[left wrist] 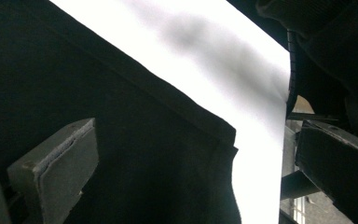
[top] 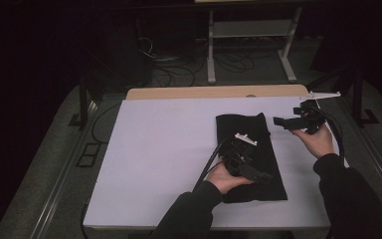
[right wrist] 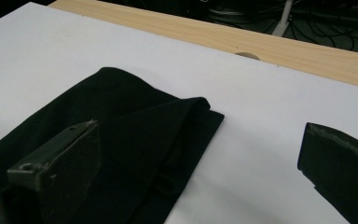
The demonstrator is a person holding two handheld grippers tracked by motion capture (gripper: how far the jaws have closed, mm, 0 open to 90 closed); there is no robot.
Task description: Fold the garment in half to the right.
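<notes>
the black cloth (top: 251, 157) lies folded into a long strip on the white table (top: 154, 149), right of centre. left gripper (top: 265, 176) rests low over its near end, jaws wide, nothing held. right gripper (top: 277, 121) hangs beside the far end, jaws wide, empty. step in hand: release after a fold. next move likely calls for regripping one end to fold again.

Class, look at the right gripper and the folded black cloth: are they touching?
Apart. In the high view the right gripper is held off the right edge of the black cloth, with white table between them.
</notes>
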